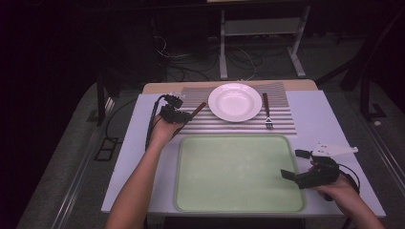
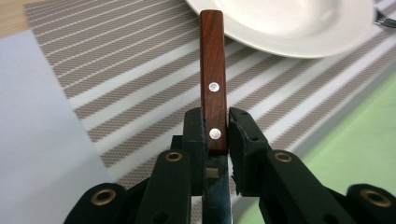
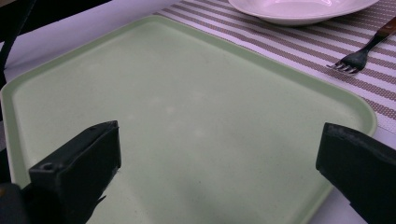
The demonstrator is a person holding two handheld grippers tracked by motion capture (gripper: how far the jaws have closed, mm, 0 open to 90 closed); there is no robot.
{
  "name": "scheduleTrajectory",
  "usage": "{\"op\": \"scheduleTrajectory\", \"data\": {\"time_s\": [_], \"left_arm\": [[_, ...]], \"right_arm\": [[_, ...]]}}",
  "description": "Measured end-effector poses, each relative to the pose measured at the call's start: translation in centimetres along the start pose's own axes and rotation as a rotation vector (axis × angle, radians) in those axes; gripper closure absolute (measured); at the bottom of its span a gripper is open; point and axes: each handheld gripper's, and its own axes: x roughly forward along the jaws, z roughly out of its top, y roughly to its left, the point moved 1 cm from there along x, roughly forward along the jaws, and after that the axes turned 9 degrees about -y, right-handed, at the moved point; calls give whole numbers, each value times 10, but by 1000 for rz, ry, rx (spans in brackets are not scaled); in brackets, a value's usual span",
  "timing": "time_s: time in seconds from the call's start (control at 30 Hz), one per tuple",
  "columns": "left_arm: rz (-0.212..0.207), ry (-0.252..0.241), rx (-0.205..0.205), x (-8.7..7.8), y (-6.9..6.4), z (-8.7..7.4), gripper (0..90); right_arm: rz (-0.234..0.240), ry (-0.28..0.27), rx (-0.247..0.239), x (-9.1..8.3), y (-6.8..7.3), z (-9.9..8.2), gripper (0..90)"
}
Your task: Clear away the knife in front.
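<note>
The left gripper [image 1: 177,113] was clamped on a knife [image 2: 213,88], its jaws pressed against both sides of the wooden handle at the lower rivet, where the handle met the blade. In the left gripper view the handle pointed away from the jaws toward the white plate [image 1: 234,102], its far end just short of the plate's rim, and the blade ran back between the jaws. The knife sat over the striped placemat [image 1: 282,119], to the left of the plate.

The right gripper [image 1: 297,165] was spread wide, holding nothing. It hovered over the right edge of the green tray [image 1: 239,172], well apart from the plate. In the right gripper view its two jaws stood far apart with bare tray surface between them.

A fork [image 1: 266,110] lay on the placemat just right of the plate, tines toward the tray. The tray lay just in front of the placemat, nearer the person than the plate, and its whole surface was free. Bare table [image 1: 315,119] showed to the right of the placemat and tray.
</note>
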Motion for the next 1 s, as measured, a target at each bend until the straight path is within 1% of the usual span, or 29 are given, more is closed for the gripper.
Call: {"op": "scheduleTrajectory", "data": {"time_s": [0.07,0.13,0.2,0.33,0.47,0.67,0.7,0.73,0.8,0.83,0.93,1.0], "left_arm": [[-5,7,12,-3,-5,-3,771],[-11,5,9,-5,-9,-6,771],[-21,2,17,-8,-14,-9,771],[-49,-3,14,-13,-23,-15,771],[-67,0,30,-17,-35,-22,771],[-92,-8,24,-21,-52,-35,771],[-93,-9,17,-21,-55,-37,771],[-98,-6,21,-21,-58,-39,771],[-105,-3,17,-21,-63,-42,771],[-108,-1,23,-22,-65,-42,771],[-112,-6,28,-25,-73,-45,771],[-123,-10,24,-26,-77,-47,771]], "right_arm": [[0,0,0,0,0,0,1],[1,-1,-1,0,0,0,1],[1,0,-2,0,1,0,1],[0,0,-3,1,1,0,1],[0,1,-3,1,1,0,1],[-2,3,-5,1,1,0,2],[-2,3,-5,1,2,0,2],[-3,4,-5,1,2,0,1],[-3,5,-5,1,2,0,1],[-3,4,-5,1,2,0,1],[-4,3,-6,1,2,1,1],[-3,3,-8,2,3,1,1]]}}
